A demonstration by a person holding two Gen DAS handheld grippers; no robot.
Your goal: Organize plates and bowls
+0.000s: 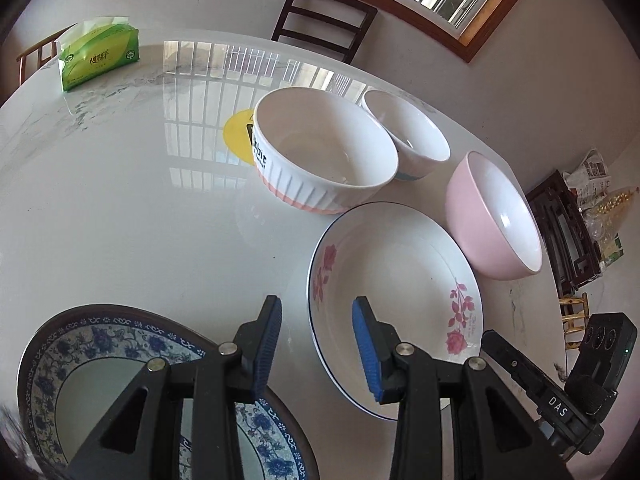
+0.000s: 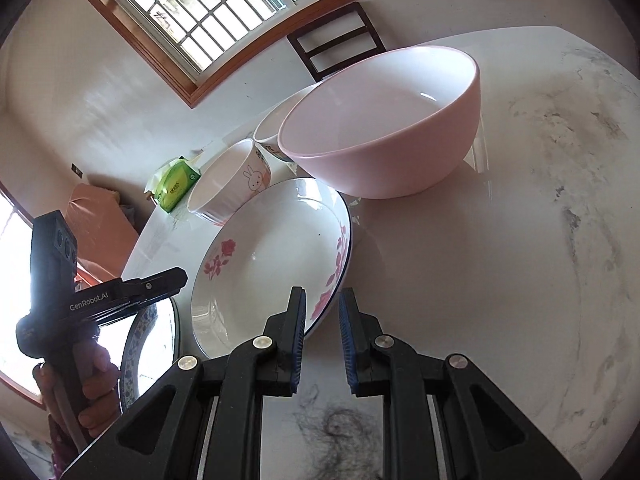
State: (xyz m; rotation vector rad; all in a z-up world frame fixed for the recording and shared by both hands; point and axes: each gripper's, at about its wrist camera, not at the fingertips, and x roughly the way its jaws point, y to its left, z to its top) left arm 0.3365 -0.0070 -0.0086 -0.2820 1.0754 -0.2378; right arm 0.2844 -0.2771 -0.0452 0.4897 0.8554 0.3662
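My left gripper (image 1: 316, 320) hangs over the marble table (image 1: 120, 208) w/ jaws parted and nothing between the blue pads. The rose plate (image 1: 394, 280) lies just right of them; its near-left rim passes behind the right finger (image 1: 366, 344), but I can't tell if they touch. The blue-patterned plate (image 1: 100, 344) sits under and left of the left finger (image 1: 266, 344), partly hidden by the gripper body.

My right gripper (image 2: 322, 316) has a narrow gap between its pads, nothing gripped, so I read it as clenched empty. The rose plate (image 2: 260, 256) rim runs just behind the left pad (image 2: 298, 320); contact unclear. The pink bowl (image 2: 384, 132) stands upright beyond it, near the plate's far edge. The ribbed bowl (image 2: 228, 184) w/ a rabbit drawing is left of the plate, a small white bowl (image 2: 272, 132) behind it.

From the left cam the ribbed bowl (image 1: 324, 156) touches or nearly touches the small white bowl (image 1: 408, 136); pink bowl (image 1: 494, 216) right of the plate.

Writing: ribbed bowl shows "bit" in black, rest cut off. Left gripper body reads "GenRobot.AI" in the right cam; the right one reads "DAS" in the left cam. Green tissue pack (image 1: 100, 58) has print, too small to read. Tiny script by one rose, unreadable.
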